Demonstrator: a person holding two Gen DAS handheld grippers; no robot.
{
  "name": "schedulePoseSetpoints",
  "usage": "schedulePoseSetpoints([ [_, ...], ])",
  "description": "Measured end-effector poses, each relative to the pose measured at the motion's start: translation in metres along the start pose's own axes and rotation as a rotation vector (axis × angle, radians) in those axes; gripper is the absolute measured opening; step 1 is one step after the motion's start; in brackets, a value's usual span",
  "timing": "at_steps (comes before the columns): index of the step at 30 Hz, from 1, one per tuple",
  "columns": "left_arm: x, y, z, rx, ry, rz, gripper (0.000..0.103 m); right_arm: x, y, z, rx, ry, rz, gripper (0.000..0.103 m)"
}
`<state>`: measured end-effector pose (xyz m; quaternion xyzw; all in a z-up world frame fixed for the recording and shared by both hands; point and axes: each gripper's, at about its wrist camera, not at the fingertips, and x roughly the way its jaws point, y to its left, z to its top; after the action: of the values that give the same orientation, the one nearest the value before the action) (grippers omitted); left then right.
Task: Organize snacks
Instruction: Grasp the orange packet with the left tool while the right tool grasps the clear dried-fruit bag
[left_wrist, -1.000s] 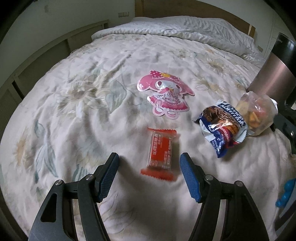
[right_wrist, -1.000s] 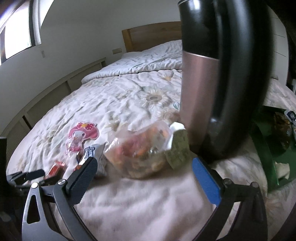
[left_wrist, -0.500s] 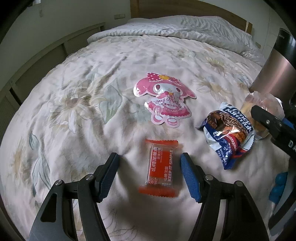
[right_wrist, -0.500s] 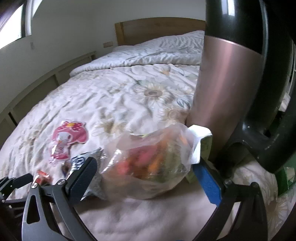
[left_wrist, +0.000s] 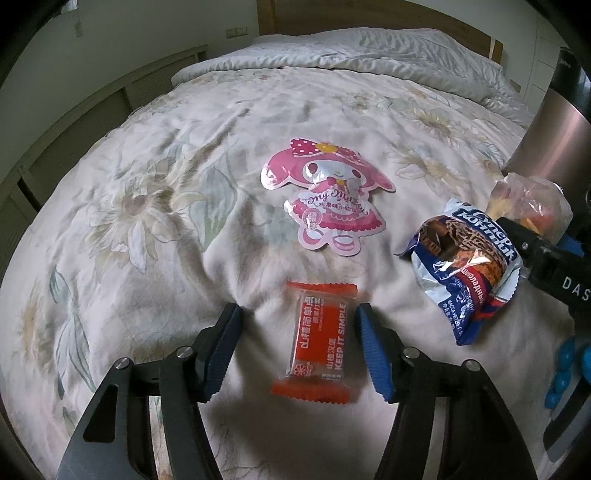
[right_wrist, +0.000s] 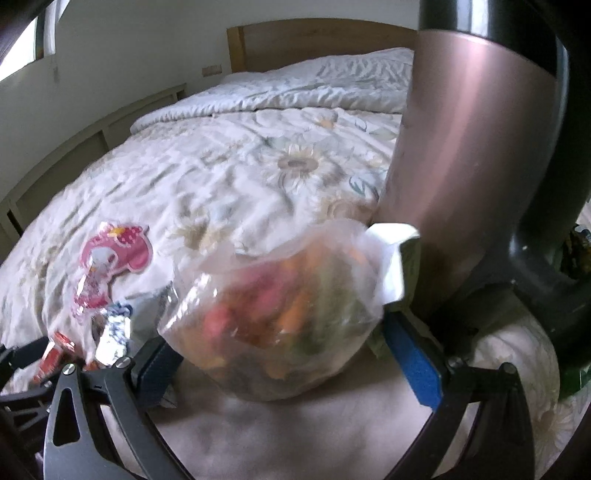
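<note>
- Straddling the clear bag (right_wrist: 280, 317), the right claw (right_wrist: 291, 354) is seen spread wide, its fingers not yet closed on it; mixed orange and red snacks are held inside the bag.
- The left claw (left_wrist: 297, 345) is held apart around the orange bar (left_wrist: 317, 341), marked "KEEP IT SIMPLE".
- Ahead of it lies a pink pouch (left_wrist: 327, 201), lettered "My Melody".
- A blue packet (left_wrist: 467, 267) with Cyrillic print lies ahead to the right.
</note>
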<state>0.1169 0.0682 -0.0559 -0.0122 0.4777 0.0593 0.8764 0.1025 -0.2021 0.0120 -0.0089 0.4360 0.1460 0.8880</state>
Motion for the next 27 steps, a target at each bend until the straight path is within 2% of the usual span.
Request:
schedulePoseSetpoints([
  [6,0.001,0.007,-0.003,-0.008,-0.002,-0.043,0.030,0.002,0.000,-0.001,-0.033,-0.004,-0.001,0.103],
  [7,0.001,0.006,-0.003,0.000,-0.003,-0.043,0.026,0.002,0.000,-0.001,-0.036,-0.006,0.003,0.100],
  [8,0.000,0.005,-0.003,0.004,-0.004,-0.039,0.025,0.002,-0.001,-0.001,-0.036,-0.007,0.014,0.093],
  [9,0.000,0.004,-0.003,0.007,-0.004,-0.036,0.025,0.002,0.000,-0.002,-0.040,-0.002,0.036,0.075],
  [12,-0.001,0.003,-0.002,0.005,-0.004,-0.030,0.025,0.001,0.004,-0.002,-0.073,0.004,0.053,0.065],
  [20,-0.003,0.000,-0.003,0.005,-0.005,-0.011,0.024,-0.006,-0.006,0.000,-0.037,-0.006,0.119,0.057],
  [27,-0.004,0.002,-0.004,-0.013,-0.013,-0.009,0.024,-0.016,-0.017,-0.003,-0.022,-0.027,0.180,0.056],
])
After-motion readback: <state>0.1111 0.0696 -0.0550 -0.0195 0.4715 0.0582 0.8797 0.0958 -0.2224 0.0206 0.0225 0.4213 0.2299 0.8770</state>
